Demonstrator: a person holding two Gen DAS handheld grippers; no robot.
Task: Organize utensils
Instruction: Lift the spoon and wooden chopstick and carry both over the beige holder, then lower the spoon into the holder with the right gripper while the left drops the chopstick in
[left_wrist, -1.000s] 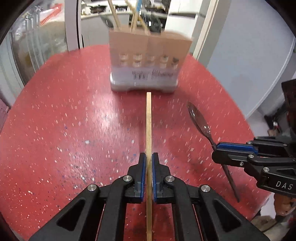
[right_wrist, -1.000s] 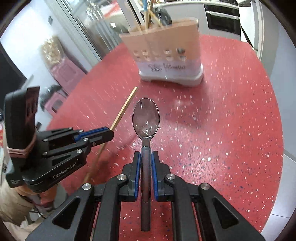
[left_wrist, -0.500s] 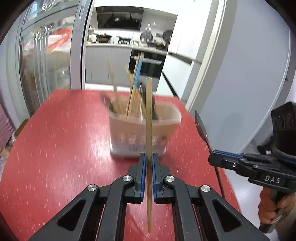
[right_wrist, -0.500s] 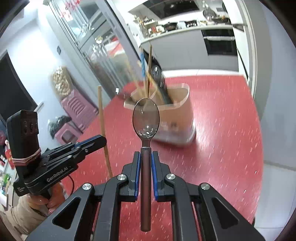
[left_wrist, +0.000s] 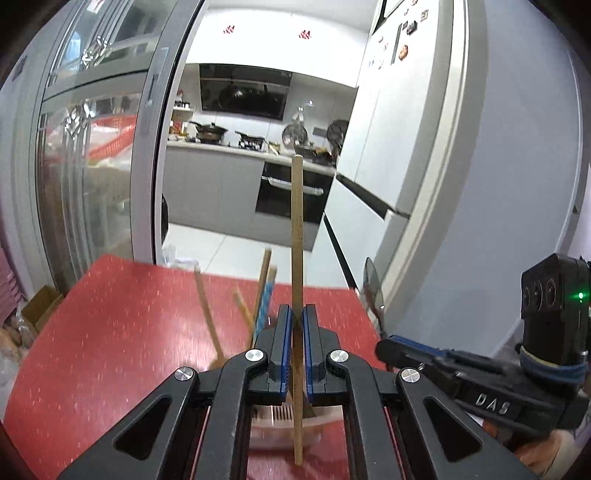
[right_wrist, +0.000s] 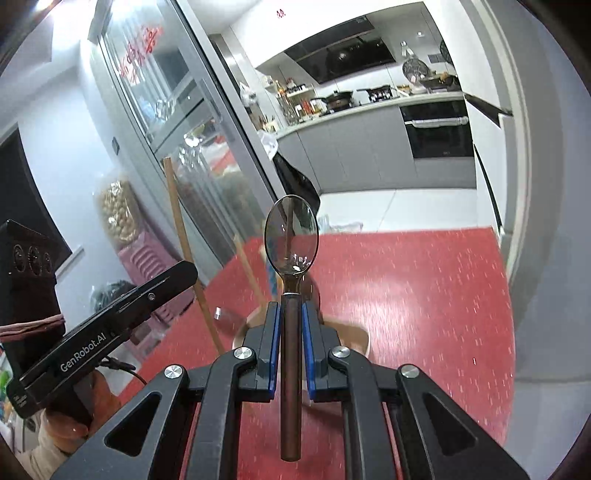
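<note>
One spoon (right_wrist: 291, 236), one holder (right_wrist: 354, 334), perhaps five chopsticks (left_wrist: 296, 236)

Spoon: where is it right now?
The spoon is clamped by its dark handle in the right gripper, bowl up, above the utensil holder on the red table; the left-wrist view shows it right of the held chopstick.

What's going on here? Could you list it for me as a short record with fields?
Setting: red speckled table beside a kitchen
Left gripper: jaws shut on a wooden chopstick, held upright
Right gripper: jaws shut on a spoon, bowl up
Utensil holder: below the grippers, mostly hidden, already holding chopsticks
Job so far: chopstick and spoon not yet in the holder
</note>
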